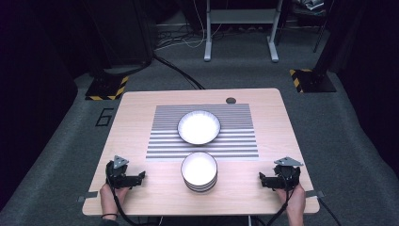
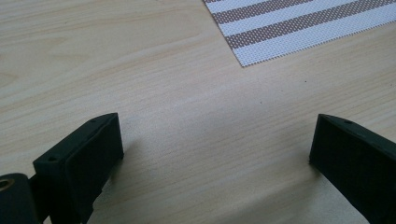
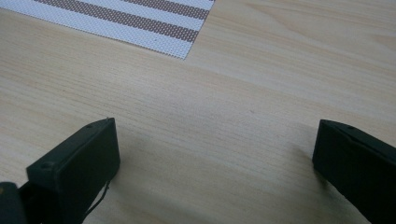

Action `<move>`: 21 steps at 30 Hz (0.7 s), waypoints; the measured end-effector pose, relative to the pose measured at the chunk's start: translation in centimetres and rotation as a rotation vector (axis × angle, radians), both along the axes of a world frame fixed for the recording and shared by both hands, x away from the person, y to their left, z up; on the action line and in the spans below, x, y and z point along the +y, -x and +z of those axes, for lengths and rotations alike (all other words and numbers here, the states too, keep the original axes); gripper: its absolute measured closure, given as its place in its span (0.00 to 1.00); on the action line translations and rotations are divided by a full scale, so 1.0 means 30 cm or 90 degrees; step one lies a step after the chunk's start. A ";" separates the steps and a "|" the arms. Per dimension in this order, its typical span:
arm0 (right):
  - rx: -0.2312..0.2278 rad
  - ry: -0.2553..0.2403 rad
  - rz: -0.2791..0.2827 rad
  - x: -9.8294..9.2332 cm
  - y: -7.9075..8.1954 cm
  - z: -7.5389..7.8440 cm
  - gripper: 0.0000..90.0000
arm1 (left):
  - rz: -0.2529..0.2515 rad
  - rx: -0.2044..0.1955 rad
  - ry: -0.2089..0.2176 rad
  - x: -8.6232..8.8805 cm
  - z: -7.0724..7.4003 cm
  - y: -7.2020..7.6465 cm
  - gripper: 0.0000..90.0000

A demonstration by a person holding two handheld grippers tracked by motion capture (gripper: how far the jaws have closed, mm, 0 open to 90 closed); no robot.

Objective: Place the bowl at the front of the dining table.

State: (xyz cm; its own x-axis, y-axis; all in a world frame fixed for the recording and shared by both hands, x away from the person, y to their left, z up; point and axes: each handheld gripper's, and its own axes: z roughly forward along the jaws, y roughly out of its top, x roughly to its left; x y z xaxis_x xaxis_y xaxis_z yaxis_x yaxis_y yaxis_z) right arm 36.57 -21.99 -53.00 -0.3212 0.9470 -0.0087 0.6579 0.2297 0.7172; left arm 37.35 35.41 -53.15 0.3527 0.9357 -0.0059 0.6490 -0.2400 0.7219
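A wide white bowl (image 1: 198, 127) with a dark rim sits on a striped placemat (image 1: 235, 136) in the middle of the wooden table (image 1: 141, 108). Just in front of the mat stands a stack of smaller white bowls (image 1: 199, 171). My left gripper (image 1: 136, 178) rests near the table's front left, held by a hand, well left of the stack. Its jaws are open over bare wood (image 2: 210, 140). My right gripper (image 1: 263, 179) rests near the front right, also open over bare wood (image 3: 210, 135). Nothing is between either pair of jaws.
A corner of the placemat (image 2: 289, 28) shows ahead of the left gripper, and another corner of the placemat (image 3: 140, 23) ahead of the right. A dark round grommet (image 1: 230, 100) marks the table's far edge. Stand bases and cables lie on the floor beyond.
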 end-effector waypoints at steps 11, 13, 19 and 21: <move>0.002 0.000 0.009 -0.001 0.001 0.001 0.00 | 0.001 0.001 0.000 0.000 0.001 0.000 0.03; 0.004 0.000 0.008 0.000 0.000 0.002 0.00 | 0.005 0.002 0.000 -0.001 0.001 -0.001 0.03; 0.016 -0.028 0.029 -0.008 -0.003 0.011 0.01 | 0.008 0.013 -0.003 -0.005 0.007 -0.001 0.04; 0.017 -0.034 0.034 -0.009 -0.001 0.018 0.01 | 0.006 0.013 -0.004 -0.006 0.007 -0.001 0.04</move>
